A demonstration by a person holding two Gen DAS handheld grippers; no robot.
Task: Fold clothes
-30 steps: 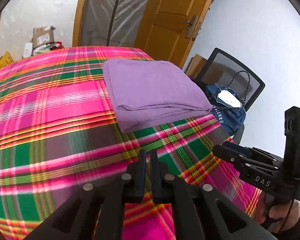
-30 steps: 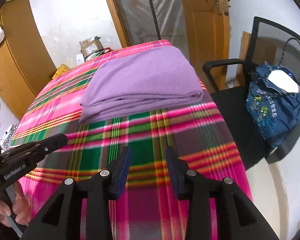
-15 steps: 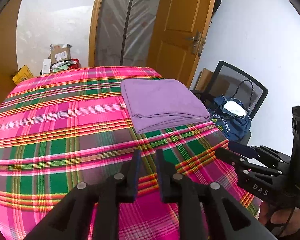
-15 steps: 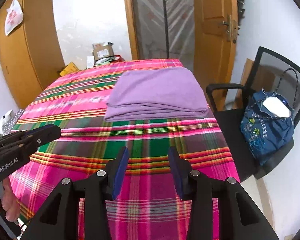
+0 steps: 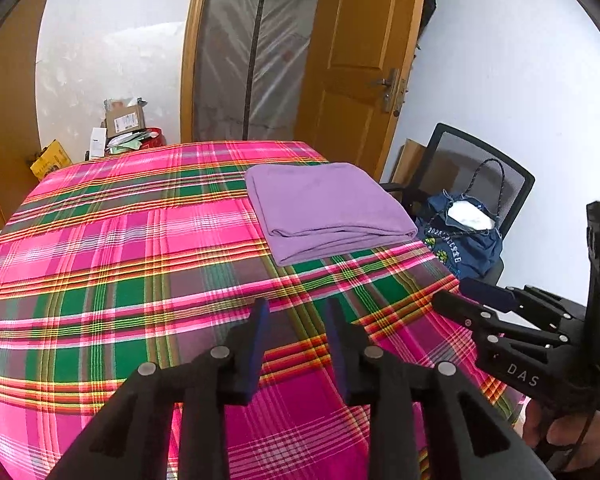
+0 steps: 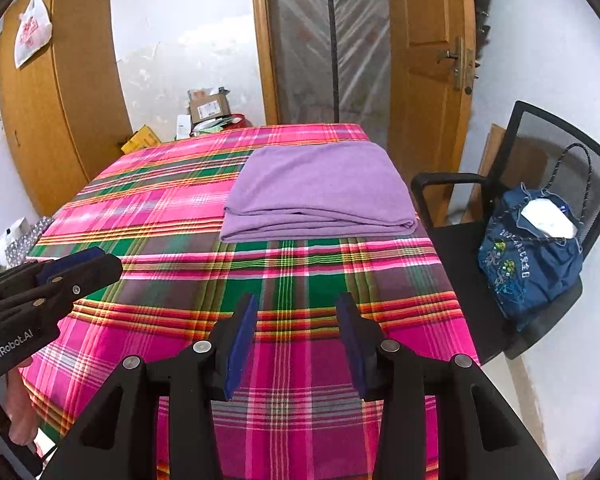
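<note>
On the far right part of the pink-and-green plaid tablecloth [image 6: 172, 216] lies the folded purple garment [image 6: 320, 192], flat, layered edges toward the grippers. Left gripper [image 5: 296, 320] above the near cloth, fingers parted by a moderate gap, holding nothing. Right gripper [image 6: 296, 316] likewise, fingers wider apart, empty (a hand [image 6: 18, 412] grips the left tool's handle). Beside the table: black mesh chair [image 6: 556, 144] bearing a blue denim bag [image 6: 532, 268].
</note>
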